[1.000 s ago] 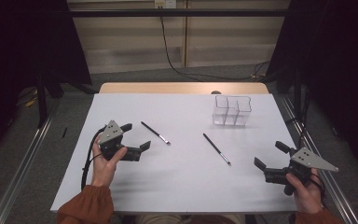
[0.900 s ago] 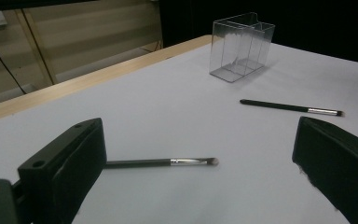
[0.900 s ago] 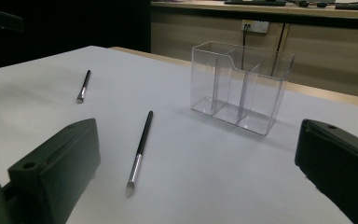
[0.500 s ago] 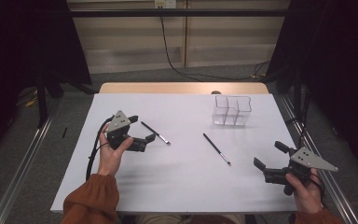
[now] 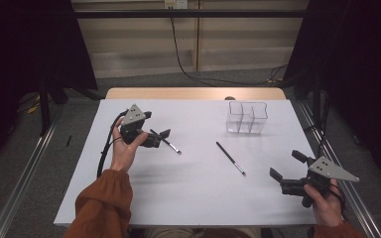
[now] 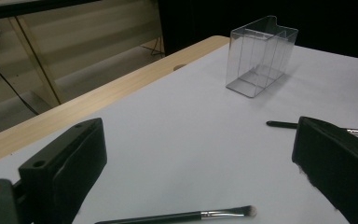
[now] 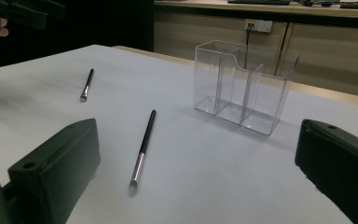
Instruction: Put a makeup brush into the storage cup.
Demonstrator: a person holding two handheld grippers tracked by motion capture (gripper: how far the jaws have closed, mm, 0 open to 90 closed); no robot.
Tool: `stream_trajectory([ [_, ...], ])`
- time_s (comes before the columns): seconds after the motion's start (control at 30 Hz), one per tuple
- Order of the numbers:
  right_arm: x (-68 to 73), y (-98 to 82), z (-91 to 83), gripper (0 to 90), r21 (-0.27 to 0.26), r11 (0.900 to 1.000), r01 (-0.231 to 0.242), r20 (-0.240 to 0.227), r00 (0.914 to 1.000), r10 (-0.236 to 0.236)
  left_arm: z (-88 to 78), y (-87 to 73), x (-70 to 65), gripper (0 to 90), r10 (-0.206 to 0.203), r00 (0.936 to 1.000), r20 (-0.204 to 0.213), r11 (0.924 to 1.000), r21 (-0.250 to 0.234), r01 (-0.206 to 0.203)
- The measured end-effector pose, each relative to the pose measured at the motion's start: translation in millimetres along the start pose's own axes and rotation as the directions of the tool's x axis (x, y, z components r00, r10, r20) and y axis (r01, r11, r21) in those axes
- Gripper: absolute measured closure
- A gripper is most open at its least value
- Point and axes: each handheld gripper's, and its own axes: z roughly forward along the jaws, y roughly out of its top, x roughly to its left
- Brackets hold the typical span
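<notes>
Two thin black makeup brushes lie on the white table [image 5: 198, 198]. The left brush [image 5: 167, 143] lies right under my left gripper [image 5: 158, 139], which hovers open with the handle end between its jaws. In the left gripper view this brush [image 6: 182, 216] lies across the bottom between the wide-apart jaws of the left gripper [image 6: 200, 154]. The second brush [image 5: 230, 158] lies mid-table, apart from both grippers. My right gripper [image 5: 286, 164] is held open at the near right, and its view shows that brush [image 7: 142, 151] ahead. A clear three-compartment organizer [image 5: 247, 117] stands empty at the far right.
The table's wooden far edge [image 5: 193, 93] runs behind the organizer [image 7: 244, 88]. A black cable [image 5: 105, 148] trails from the left gripper down the table's left side. Metal rails run along the floor on both sides. Dark curtains hang at left and right.
My left gripper has moved forward and to the right, ending over the left brush. The right gripper and both brushes have stayed put.
</notes>
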Motion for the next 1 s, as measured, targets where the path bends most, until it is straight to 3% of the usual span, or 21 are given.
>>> stream_trajectory([
  [0.67, -0.1, -0.5, 0.7, 0.0, 0.006, 1.000, -0.005, -0.014, 0.9999, 0.005, 24.5, 12.6, 23.4, 3.5, 0.009, 1.0000, 0.001, 0.9981, 0.061, -0.009],
  [0.93, 0.1, -0.6, 0.9, 0.0, 0.008, 1.000, -0.002, -0.017, 0.9999, 0.002, 34.5, 11.9, 27.5, 3.7, 0.044, 0.9986, 0.028, 0.9842, 0.170, -0.048],
  [1.0, 0.1, -0.6, 0.9, 0.0, 0.007, 1.000, -0.003, -0.016, 0.9999, 0.003, 36.5, 12.8, 27.6, 4.2, 0.063, 0.9979, 0.013, 0.9788, 0.194, -0.064],
])
